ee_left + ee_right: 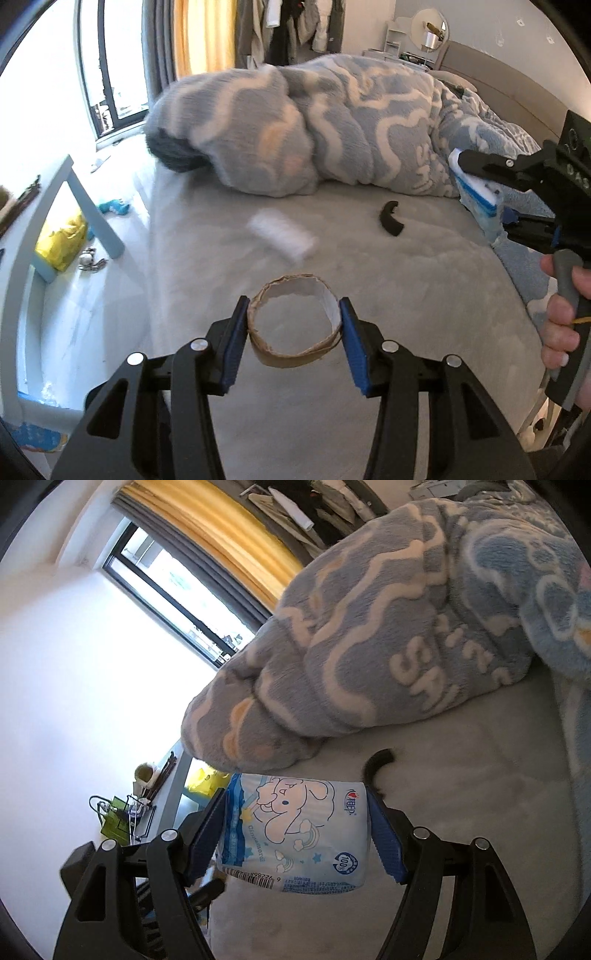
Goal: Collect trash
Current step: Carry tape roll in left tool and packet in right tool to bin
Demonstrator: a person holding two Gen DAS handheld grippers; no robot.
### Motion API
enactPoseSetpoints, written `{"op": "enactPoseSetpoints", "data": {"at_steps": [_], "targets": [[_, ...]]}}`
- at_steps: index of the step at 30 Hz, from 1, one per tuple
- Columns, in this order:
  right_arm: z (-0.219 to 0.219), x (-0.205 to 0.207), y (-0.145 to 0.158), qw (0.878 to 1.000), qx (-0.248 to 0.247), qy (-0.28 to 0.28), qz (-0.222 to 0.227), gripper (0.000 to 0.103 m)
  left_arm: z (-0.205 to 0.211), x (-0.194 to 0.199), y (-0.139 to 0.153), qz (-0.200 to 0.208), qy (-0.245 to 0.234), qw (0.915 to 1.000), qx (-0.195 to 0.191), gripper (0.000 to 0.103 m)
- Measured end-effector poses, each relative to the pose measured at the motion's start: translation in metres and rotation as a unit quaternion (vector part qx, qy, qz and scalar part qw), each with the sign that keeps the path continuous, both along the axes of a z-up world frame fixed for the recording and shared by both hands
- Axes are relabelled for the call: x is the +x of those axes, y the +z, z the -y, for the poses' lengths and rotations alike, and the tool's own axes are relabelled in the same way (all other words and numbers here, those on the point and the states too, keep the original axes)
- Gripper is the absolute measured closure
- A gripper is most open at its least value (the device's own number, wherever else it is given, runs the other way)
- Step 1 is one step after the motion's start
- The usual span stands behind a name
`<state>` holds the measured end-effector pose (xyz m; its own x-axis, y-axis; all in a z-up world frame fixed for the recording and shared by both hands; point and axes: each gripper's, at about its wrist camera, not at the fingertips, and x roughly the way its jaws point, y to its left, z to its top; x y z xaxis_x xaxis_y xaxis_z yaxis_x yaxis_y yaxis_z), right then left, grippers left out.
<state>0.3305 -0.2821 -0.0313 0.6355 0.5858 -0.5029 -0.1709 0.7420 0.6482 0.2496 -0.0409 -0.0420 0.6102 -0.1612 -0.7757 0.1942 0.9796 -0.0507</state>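
Cardboard, in the form of a short brown tube ring (pixel 294 320), is clamped between the blue pads of the left gripper (pixel 293 332), whose jaws are partly closed and pressed on its two sides; it is held clear above the grey bed (pixel 388 295), over the near edge. A blue-and-white printed tissue pack (pixel 295 834) is gripped across its width by the right gripper (pixel 295 836), its jaws set wide and pressed on both ends of the pack; the same pack (pixel 476 192) is seen at the right edge of the bed in the left wrist view, with a hand (pixel 561 317) wrapped round the grey handle. A white roll-shaped item (pixel 283 233), blurred, is seen lying near the middle of the bed, and a curved black piece (pixel 390 218) lies apart from it, nearer the right gripper. A blue-and-white fleece blanket (pixel 332 125) is bunched across the far half of the bed. Beyond the left edge, a yellow bag (pixel 62 240) is seen on the floor beneath a pale blue table (pixel 55 192); its contents cannot be told.
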Motion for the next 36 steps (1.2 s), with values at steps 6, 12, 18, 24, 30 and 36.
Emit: {"op": "enactPoseSetpoints", "data": {"at_steps": [6, 12, 18, 24, 30, 36], "targets": [[-0.044, -0.009, 0.007, 1.0, -0.023, 0.017, 0.013, 0.029, -0.047, -0.018, 0.01, 0.001, 0.03, 0.9995, 0.005, 0.052], [-0.095, -0.016, 0.009, 0.998, -0.043, 0.047, 0.023, 0.029, -0.089, -0.031, 0.016, -0.002, 0.056, 0.9984, 0.005, 0.052], [-0.142, -0.024, 0.014, 0.994, -0.07, 0.078, 0.039, 0.029, -0.136, -0.047, 0.022, 0.005, 0.088, 0.9961, 0.003, 0.052], [-0.181, -0.032, 0.017, 0.989, -0.082, 0.109, 0.05, 0.029, -0.176, -0.058, 0.017, 0.0, 0.113, 0.9936, -0.001, 0.052], [-0.224, -0.041, 0.014, 0.983, -0.097, 0.147, 0.059, 0.029, -0.202, -0.067, 0.013, -0.004, 0.127, 0.9919, -0.003, 0.052], [-0.262, -0.05, 0.012, 0.974, -0.113, 0.184, 0.069, 0.029, -0.224, -0.072, 0.002, -0.017, 0.139, 0.9902, -0.003, 0.052]]}}
